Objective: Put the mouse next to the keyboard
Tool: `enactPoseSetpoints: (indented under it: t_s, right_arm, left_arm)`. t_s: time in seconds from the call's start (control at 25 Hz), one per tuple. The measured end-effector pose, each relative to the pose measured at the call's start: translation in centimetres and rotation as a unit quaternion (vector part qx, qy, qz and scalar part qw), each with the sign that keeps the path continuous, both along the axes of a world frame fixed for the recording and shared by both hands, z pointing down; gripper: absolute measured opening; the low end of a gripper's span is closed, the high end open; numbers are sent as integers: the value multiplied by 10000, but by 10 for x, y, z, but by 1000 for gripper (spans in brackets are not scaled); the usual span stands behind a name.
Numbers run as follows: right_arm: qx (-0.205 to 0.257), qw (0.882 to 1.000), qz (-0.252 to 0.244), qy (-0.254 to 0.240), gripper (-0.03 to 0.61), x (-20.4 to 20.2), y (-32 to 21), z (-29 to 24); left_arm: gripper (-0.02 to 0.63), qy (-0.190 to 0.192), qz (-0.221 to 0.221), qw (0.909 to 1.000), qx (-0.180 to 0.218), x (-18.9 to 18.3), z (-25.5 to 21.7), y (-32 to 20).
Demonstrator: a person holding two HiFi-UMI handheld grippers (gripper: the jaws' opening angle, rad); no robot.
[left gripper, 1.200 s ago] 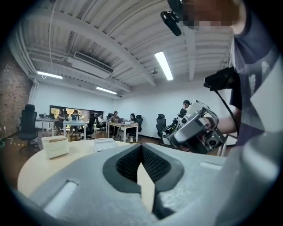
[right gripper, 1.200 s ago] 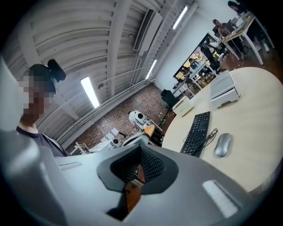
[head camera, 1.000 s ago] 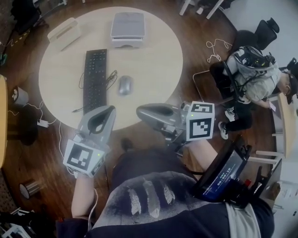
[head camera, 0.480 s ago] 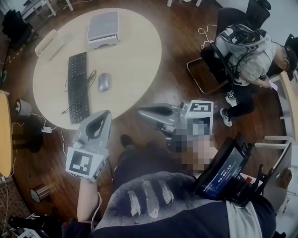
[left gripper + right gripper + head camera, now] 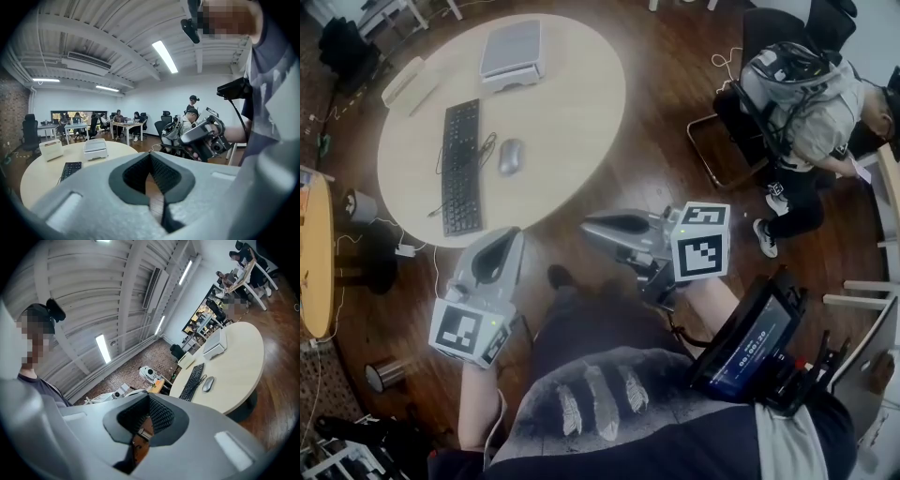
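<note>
A grey mouse (image 5: 511,156) lies on the round table (image 5: 577,103), just right of the black keyboard (image 5: 461,167), with a coiled cable between them. Both show in the right gripper view too, the mouse (image 5: 208,383) beside the keyboard (image 5: 192,381). My left gripper (image 5: 510,233) hangs over the floor below the table's near edge, jaws shut and empty. My right gripper (image 5: 587,224) points left, also off the table, shut with nothing in it. In the left gripper view the keyboard (image 5: 71,169) shows but the mouse is hidden behind my left gripper (image 5: 150,156).
Two white devices (image 5: 512,52) (image 5: 405,82) stand at the table's far side. A person sits on a chair (image 5: 802,108) at the right. A tablet (image 5: 748,343) hangs at my chest. Cables and a small bin (image 5: 362,205) lie on the wooden floor at the left.
The table has slid up and left in the head view. The left gripper's tip, which overlapped the table's near edge, is now over the floor; both grippers stay shut.
</note>
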State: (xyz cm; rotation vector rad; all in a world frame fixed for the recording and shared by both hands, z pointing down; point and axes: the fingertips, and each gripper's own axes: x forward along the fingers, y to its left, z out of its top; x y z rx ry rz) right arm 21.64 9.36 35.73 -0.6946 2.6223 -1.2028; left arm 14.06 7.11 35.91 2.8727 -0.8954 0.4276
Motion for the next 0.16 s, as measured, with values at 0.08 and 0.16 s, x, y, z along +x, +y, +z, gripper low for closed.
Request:
enactPoseSetpoints:
  t_s: [0.08, 0.16]
  right_arm:
    - [46, 10000, -43, -23, 0, -1, 0, -2]
    - [103, 9999, -67, -19, 0, 0, 1, -3]
  left_arm:
    - [-2, -75, -53, 10000, -23, -5, 3, -1]
    - [-2, -132, -87, 9999, -37, -6, 5, -3]
